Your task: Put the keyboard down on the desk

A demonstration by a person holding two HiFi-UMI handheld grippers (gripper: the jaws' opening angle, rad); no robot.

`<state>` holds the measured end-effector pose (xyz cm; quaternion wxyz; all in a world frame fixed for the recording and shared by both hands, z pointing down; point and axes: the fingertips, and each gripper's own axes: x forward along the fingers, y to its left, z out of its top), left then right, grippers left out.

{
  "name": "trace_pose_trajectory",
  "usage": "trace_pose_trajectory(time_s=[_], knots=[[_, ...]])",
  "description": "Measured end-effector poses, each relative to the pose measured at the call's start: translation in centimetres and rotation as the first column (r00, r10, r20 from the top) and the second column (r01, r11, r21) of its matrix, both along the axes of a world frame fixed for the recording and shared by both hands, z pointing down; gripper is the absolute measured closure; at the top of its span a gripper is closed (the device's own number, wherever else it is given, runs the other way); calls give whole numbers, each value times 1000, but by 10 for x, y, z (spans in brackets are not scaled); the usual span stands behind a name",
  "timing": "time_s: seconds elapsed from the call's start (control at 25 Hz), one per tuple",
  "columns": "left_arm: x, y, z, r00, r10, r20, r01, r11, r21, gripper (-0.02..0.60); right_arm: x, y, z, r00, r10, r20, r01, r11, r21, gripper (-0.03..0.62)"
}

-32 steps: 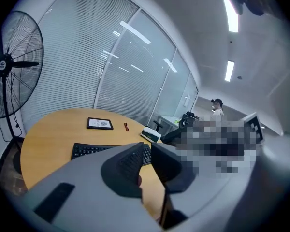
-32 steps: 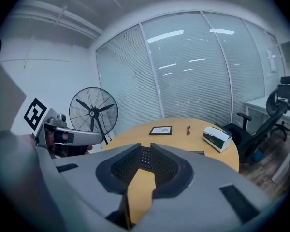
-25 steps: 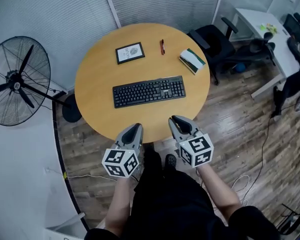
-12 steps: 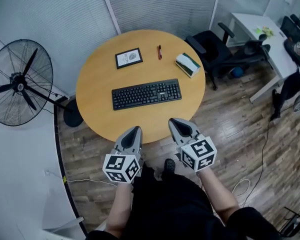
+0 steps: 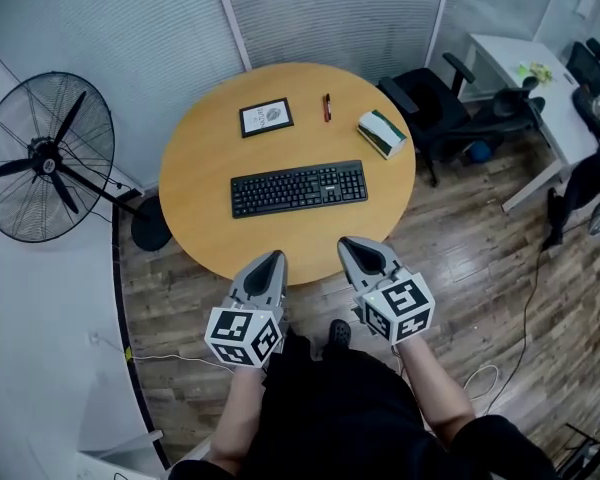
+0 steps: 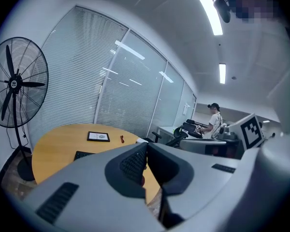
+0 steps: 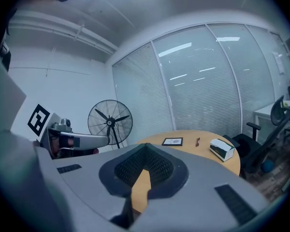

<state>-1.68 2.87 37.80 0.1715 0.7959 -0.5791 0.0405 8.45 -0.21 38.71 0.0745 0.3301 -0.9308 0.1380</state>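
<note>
From the head view, the black keyboard [image 5: 298, 188] lies flat near the middle of the round wooden table [image 5: 190, 168], its long side running left to right, with nothing touching it. Beyond it on the tabletop sit a small black-framed picture [image 5: 266, 117], a red pen [image 5: 327, 106] and a green-and-white box [image 5: 381, 133] (the box is nearest the table's right edge). A large black standing fan [image 5: 45, 158] is on the floor to the left, and a black office chair [image 5: 425, 88] stands to the right. The left gripper [image 5: 270, 260] and the right gripper [image 5: 358, 245] are held side by side at the table's near edge, well apart from the keyboard.

In the left gripper view, the left gripper's jaws are pressed together with nothing between them. Past them show the table, one corner of the keyboard [image 6: 82, 154], the framed picture, the pen and the fan; a person in a cap [image 6: 215, 120] stands far off.

In the right gripper view, the right gripper's jaws meet at their tips and hold nothing. Above them are the table's far part with the picture, pen and box, and the fan behind.
</note>
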Motion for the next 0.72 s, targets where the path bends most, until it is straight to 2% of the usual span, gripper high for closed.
trace_pose_trajectory(time_s=[0.72], knots=[[-2,2,3,1000,-12,-11,12,1000,4,581,2,4,2,1000,-18,-21,18,1000,5,586]])
